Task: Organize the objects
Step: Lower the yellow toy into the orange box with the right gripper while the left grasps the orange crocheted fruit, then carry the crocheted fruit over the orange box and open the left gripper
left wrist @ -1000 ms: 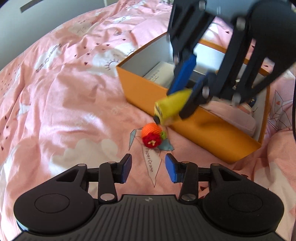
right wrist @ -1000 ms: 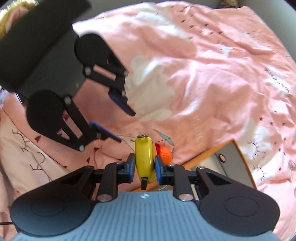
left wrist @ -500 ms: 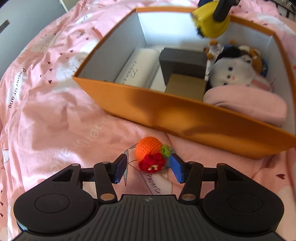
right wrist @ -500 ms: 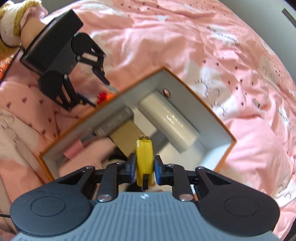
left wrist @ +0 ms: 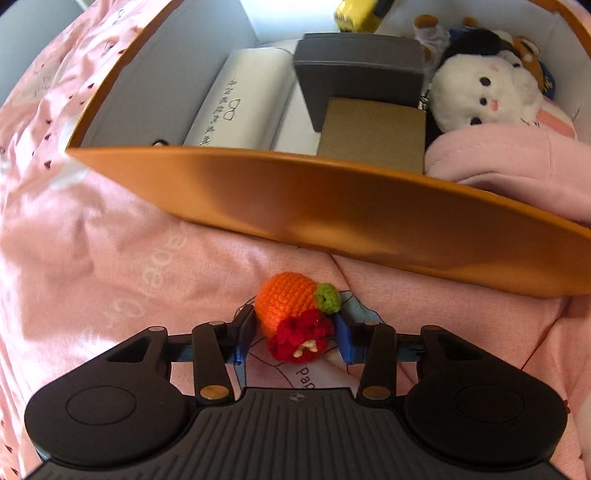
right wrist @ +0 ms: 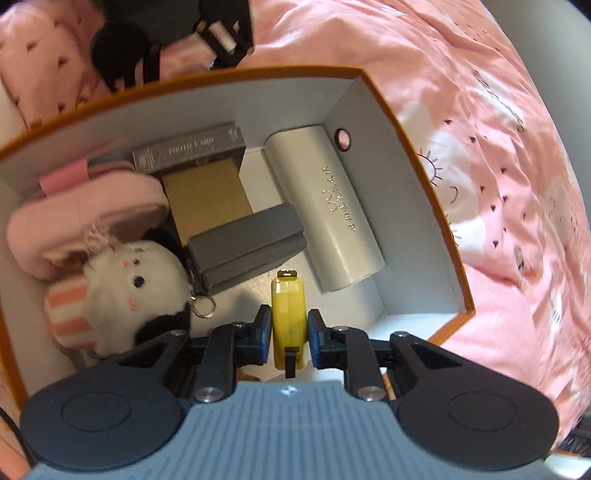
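Note:
My left gripper (left wrist: 294, 334) is open, its blue pads on either side of an orange and red crocheted toy (left wrist: 295, 317) that lies on the pink bedsheet in front of the orange box (left wrist: 332, 210). My right gripper (right wrist: 289, 332) is shut on a yellow tape measure (right wrist: 288, 317) and holds it inside the orange box (right wrist: 432, 177), above its white floor. The tape measure also shows at the top of the left wrist view (left wrist: 360, 14).
The box holds a white glasses case (right wrist: 325, 206), a grey box (right wrist: 247, 247), a tan card box (right wrist: 207, 199), a white plush cat (right wrist: 136, 280) and pink cloth (right wrist: 81, 218). Pink bedding (right wrist: 498, 147) surrounds the box.
My left gripper moved forward so the crocheted toy now sits between its pads. My right gripper carried the tape measure from above the bed down into the box.

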Tool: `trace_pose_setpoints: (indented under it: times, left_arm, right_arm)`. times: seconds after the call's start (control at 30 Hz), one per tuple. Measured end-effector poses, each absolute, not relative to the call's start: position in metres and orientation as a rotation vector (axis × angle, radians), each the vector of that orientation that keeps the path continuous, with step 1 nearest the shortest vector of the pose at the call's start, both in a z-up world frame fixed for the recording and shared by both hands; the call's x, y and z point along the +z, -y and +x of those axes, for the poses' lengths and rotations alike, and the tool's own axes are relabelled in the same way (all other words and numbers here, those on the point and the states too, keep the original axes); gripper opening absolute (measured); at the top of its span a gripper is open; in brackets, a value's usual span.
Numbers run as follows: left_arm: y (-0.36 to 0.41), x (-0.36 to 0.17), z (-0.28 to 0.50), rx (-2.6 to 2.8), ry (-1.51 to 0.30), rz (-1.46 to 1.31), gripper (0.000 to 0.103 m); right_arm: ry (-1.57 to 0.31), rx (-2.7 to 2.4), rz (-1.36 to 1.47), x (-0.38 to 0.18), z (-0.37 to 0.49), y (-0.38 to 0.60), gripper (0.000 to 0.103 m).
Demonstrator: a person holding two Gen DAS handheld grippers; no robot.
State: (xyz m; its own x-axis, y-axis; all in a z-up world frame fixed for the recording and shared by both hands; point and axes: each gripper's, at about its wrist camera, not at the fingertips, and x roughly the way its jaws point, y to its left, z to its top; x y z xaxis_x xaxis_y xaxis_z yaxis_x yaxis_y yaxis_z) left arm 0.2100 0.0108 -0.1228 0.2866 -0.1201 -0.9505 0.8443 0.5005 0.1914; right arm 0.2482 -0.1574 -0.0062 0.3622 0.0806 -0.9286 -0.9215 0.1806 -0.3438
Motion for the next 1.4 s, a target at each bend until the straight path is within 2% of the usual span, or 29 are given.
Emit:
trace_pose_setpoints:
  times: [0.2,0.47,0.53,0.6,0.63,0.87,1.07,1.2,1.4]
  left_arm:
    - [-0.033,-0.103,0.218,-0.669,-1.124,0.686,0.05]
    - [-0.06,-0.063,0.226,-0.573,-1.106,0.565,0.05]
    - [-0.058,-0.05,0.227,-0.562,-1.081,0.559,0.05]
    - [-0.049,-0.038,0.23,-0.557,-1.061,0.551,0.05]
    - [-0.049,-0.034,0.23,-0.555,-1.053,0.545,0.05]
    - [-0.031,0.004,0.233,-0.555,-0.992,0.505,0.05]
    - [-0.009,0.023,0.228,-0.583,-0.957,0.503,0.05]
    - [0.011,0.027,0.226,-0.62,-0.942,0.506,0.05]
    - [0.05,0.028,0.227,-0.701,-0.926,0.511,0.05]
  right_arm:
    - [-0.871,0.938,-1.324,-0.033,0.251,0.152,0.021]
    - [-0.794,0.964,-1.394,-0.049,0.258,0.153,0.022]
    - [-0.824,0.968,-1.389,-0.048,0.259,0.154,0.025]
    - [-0.849,0.966,-1.38,-0.046,0.259,0.157,0.036]
    - [-0.854,0.958,-1.373,-0.045,0.26,0.158,0.037]
    - [-0.995,0.886,-1.162,-0.035,0.287,0.164,0.038]
    - [-0.929,0.825,-1.354,-0.047,0.281,0.167,0.042]
    - [-0.924,0.836,-1.245,-0.03,0.283,0.174,0.045]
    - [-0.872,0.782,-0.962,0.024,0.284,0.201,0.045]
